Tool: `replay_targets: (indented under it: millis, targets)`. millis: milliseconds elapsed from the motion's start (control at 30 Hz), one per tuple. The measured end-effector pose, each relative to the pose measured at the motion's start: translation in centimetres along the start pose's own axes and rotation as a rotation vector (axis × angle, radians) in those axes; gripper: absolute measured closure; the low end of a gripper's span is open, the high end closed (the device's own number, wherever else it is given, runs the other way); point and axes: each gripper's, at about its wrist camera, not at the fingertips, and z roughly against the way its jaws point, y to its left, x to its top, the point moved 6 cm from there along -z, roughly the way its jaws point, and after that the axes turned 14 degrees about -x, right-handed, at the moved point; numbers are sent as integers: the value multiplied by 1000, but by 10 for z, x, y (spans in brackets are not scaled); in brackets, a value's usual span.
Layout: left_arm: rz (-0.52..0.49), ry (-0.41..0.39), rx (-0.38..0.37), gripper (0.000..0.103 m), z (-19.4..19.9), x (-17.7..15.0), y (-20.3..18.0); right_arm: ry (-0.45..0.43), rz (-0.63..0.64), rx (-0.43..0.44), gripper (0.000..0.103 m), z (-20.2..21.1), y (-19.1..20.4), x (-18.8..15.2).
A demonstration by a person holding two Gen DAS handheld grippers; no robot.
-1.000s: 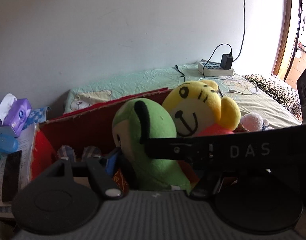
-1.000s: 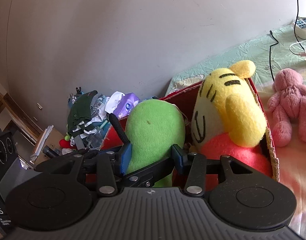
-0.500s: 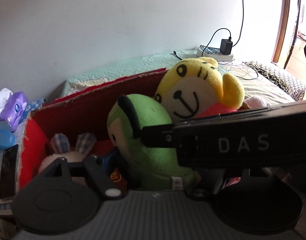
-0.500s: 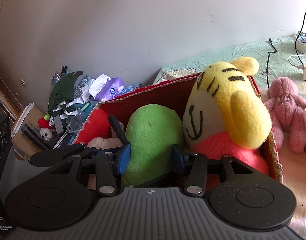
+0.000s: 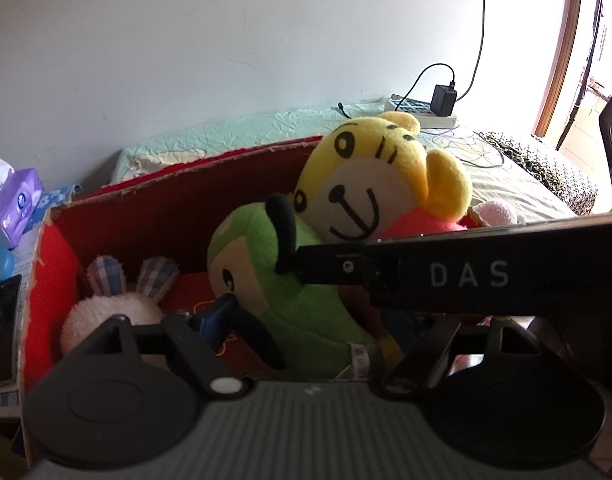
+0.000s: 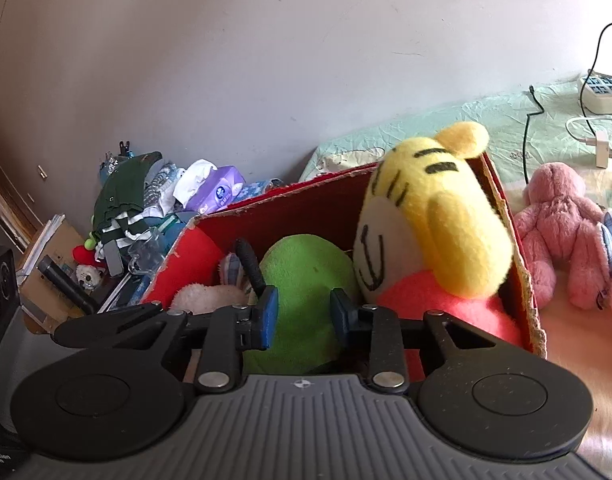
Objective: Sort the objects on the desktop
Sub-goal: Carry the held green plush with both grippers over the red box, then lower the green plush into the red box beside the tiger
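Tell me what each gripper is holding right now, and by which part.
The right gripper has its jaws around the lower body of the green plush toy in the red box. Whether the left gripper holds anything cannot be told.

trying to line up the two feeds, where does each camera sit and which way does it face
Left wrist: on the left tongs, facing into the red box at the green plush; its blue-padded finger and the right unit's black DAS-marked body show.
Right wrist: on the right tongs, facing the same box from the other side; its pads flank the green plush.
Shared: box, green plush, yellow tiger plush, tissue pack.
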Motion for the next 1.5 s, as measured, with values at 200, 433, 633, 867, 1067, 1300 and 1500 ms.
replay_targets:
  millis: [200, 433, 633, 867, 1067, 1300, 1500]
  targets:
    - [5, 10, -15, 19, -10, 1, 3, 21, 22, -41, 78, -4, -4, -4]
    - [5, -5, -2, 20, 8, 0, 2, 26, 18, -31, 79, -3, -7, -6]
    - [24, -9, 5, 21, 18, -4, 4, 25, 18, -30, 78, -3, -8, -7]
    - [114, -3, -33, 25, 23, -7, 14, 26, 11, -32, 78, 2, -10, -7]
    - [129, 17, 7, 23, 22, -9, 14, 20, 23, -53, 80, 1, -11, -8]
    - [151, 31, 45, 20, 21, -9, 15, 4, 52, -65, 80, 0, -10, -10]
    - [158, 30, 68, 17, 22, -9, 16, -13, 59, -68, 79, 0, -10, -11]
